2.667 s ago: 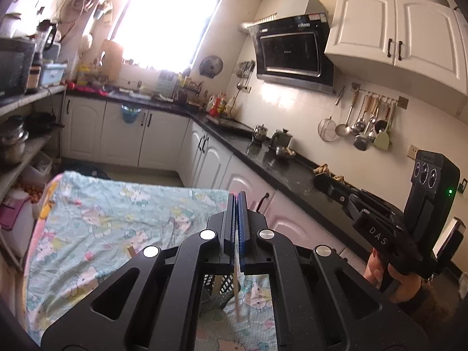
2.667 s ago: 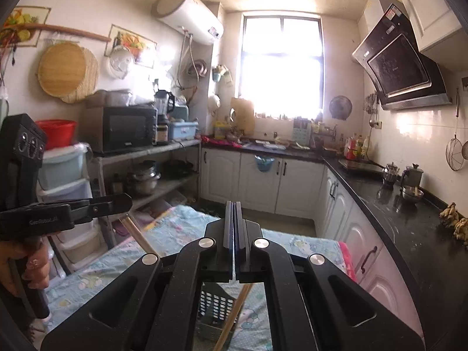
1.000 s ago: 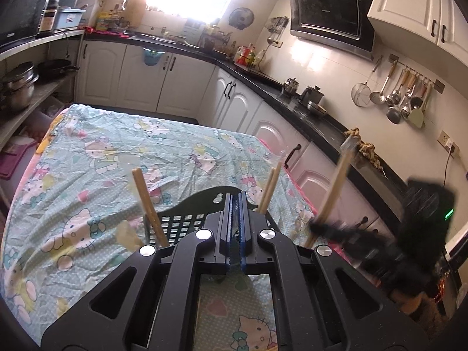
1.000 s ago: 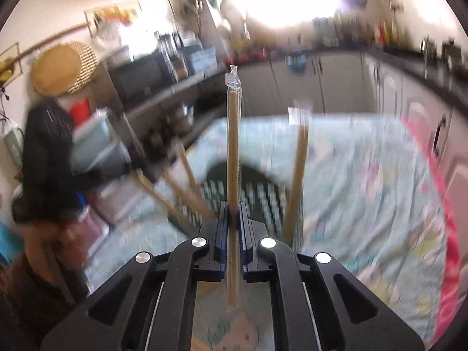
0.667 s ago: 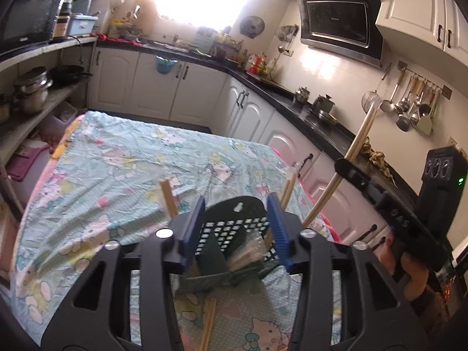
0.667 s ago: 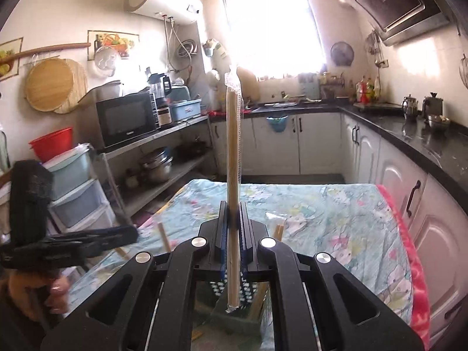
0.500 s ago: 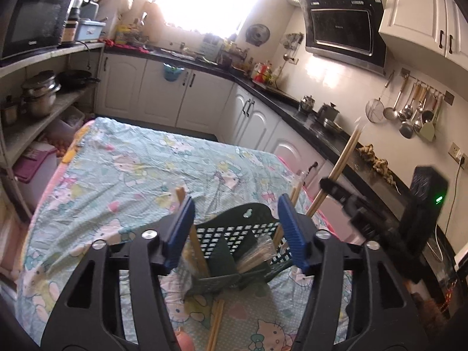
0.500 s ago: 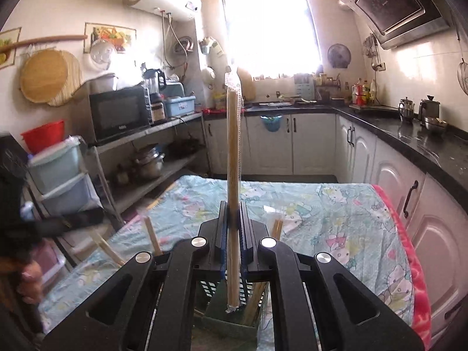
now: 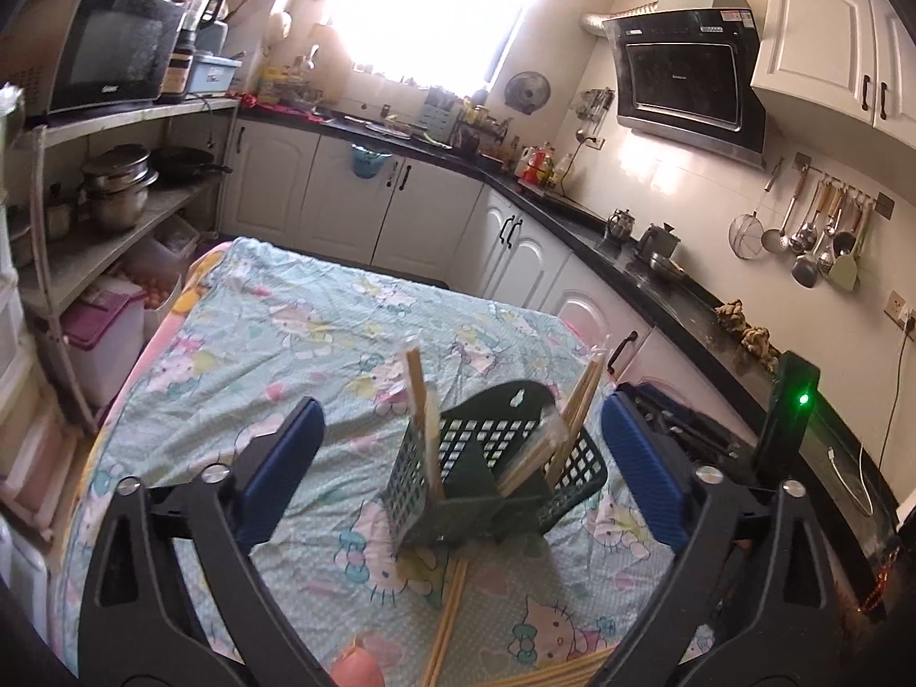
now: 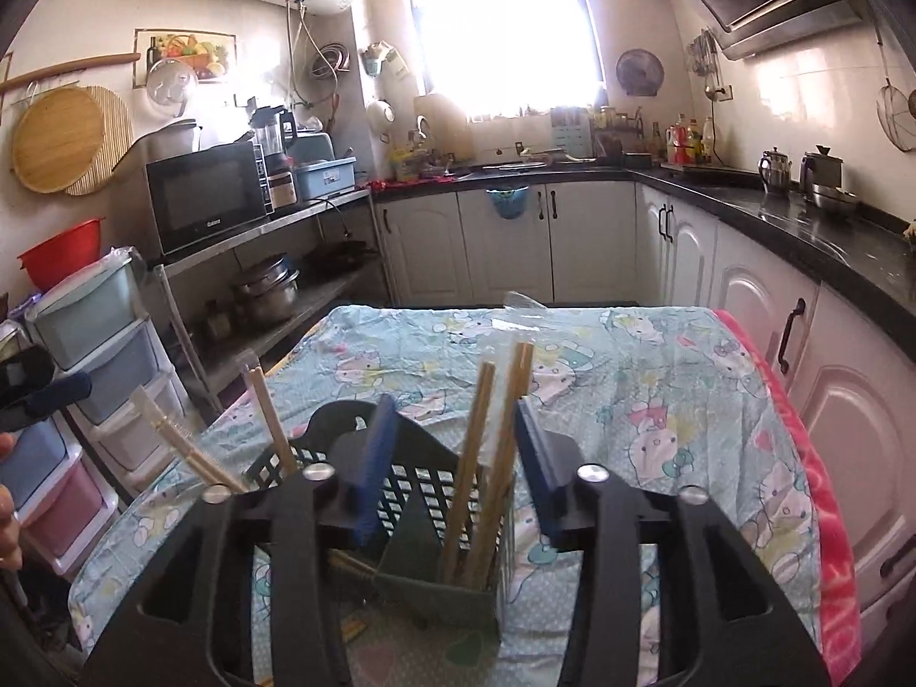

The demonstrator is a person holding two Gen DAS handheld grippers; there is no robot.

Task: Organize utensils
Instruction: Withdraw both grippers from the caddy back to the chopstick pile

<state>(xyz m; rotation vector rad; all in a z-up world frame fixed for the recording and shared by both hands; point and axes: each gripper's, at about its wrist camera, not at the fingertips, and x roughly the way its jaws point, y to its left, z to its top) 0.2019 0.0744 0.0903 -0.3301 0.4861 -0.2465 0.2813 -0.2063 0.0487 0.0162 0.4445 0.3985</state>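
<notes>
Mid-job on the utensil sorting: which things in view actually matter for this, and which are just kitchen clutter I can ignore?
Job items:
- green utensil basket
- wrapped chopsticks standing in it
- loose chopsticks on the tablecloth
- left gripper and right gripper, both open

Clutter:
- microwave
- pots on the shelf
- hanging ladles
- kettles

loose chopsticks (image 9: 449, 624) run off the bottom edge; utensil basket (image 10: 401, 492) base hidden.
</notes>
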